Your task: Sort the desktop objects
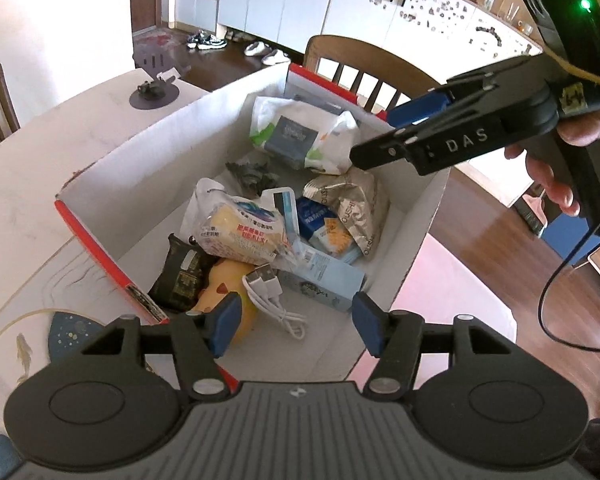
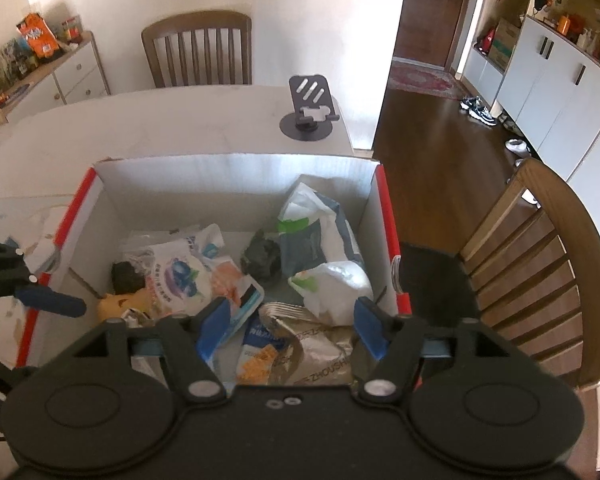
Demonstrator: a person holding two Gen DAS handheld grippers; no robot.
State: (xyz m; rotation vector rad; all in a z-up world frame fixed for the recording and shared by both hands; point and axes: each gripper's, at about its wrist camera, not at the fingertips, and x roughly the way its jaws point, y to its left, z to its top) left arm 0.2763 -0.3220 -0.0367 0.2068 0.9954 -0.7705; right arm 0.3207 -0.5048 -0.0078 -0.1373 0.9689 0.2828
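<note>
A white cardboard box with red edges (image 1: 112,264) (image 2: 236,172) stands on the table, filled with several items: a white wipes pack (image 1: 300,136) (image 2: 332,280), a silver foil bag (image 1: 352,208) (image 2: 320,352), a snack bag (image 1: 240,232) (image 2: 180,280), a yellow toy (image 1: 228,280) (image 2: 120,304), a white USB cable (image 1: 276,300), a dark packet (image 1: 184,276). My left gripper (image 1: 292,324) is open and empty above the box's near edge. My right gripper (image 2: 292,324) is open and empty above the box; it shows in the left wrist view (image 1: 380,140).
A black phone stand (image 1: 154,88) (image 2: 308,112) sits on the table beyond the box. Wooden chairs (image 2: 540,264) (image 2: 198,50) stand by the table. A blue patterned coaster (image 1: 74,332) lies left of the box.
</note>
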